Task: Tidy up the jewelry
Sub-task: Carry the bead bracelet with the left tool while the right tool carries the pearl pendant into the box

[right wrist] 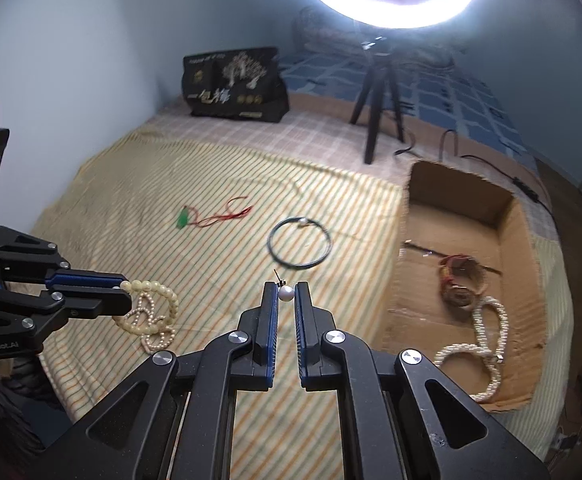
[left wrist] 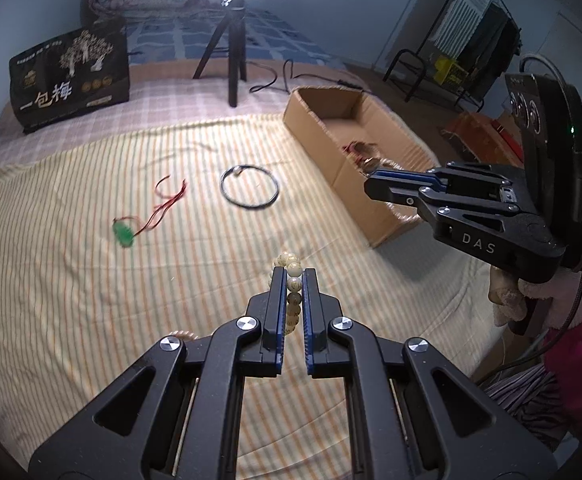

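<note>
My left gripper (left wrist: pixel 294 274) is shut on a cream bead bracelet (left wrist: pixel 289 258), held above the striped cloth (left wrist: pixel 91 320). The right wrist view shows that gripper (right wrist: pixel 127 290) at the left with the bracelet (right wrist: pixel 159 300) hanging from its tips. A thin pearl strand (right wrist: pixel 155 338) shows just under it. My right gripper (right wrist: pixel 286 285) is shut on a small white pearl piece (right wrist: pixel 286 294) with a dark stub. It hovers (left wrist: pixel 371 186) beside the cardboard box (left wrist: pixel 323 120). A black cord ring (right wrist: pixel 299 242) and a green pendant on red cord (right wrist: pixel 183 216) lie on the cloth.
The open box (right wrist: pixel 527 240) holds red-brown bracelets (right wrist: pixel 459 280) and a thick white pearl strand (right wrist: pixel 479 344). At the back stand a black printed bag (left wrist: pixel 71 76) and a tripod (left wrist: pixel 233 60) under a ring light, with a cable (left wrist: pixel 283 76) beside it.
</note>
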`<move>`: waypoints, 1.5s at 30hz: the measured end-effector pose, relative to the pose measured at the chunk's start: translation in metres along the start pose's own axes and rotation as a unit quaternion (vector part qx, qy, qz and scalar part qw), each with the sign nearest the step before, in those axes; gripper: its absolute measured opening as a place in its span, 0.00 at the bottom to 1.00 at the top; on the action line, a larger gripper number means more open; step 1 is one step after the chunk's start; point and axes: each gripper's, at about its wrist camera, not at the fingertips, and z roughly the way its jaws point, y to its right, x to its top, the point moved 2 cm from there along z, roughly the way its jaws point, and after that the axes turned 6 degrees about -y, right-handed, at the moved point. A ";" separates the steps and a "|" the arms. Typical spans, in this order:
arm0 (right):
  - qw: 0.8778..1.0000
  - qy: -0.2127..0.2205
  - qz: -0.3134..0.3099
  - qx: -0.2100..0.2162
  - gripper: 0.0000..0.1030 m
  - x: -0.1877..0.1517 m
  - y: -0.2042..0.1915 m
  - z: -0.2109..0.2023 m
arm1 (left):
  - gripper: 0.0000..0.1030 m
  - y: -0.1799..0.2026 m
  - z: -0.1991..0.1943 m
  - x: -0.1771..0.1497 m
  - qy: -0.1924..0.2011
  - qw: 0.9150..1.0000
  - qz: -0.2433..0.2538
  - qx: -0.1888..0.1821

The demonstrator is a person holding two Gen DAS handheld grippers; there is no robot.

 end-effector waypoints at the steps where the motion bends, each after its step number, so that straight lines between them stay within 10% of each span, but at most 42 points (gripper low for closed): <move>1: 1.000 0.003 0.003 -0.002 0.06 -0.001 0.004 -0.003 | 0.05 0.003 0.000 0.002 0.002 1.000 0.002 -0.001; 45: 0.989 0.012 0.135 -0.057 0.06 -0.019 0.157 -0.024 | 0.05 0.088 0.096 0.142 0.035 0.998 0.016 -0.040</move>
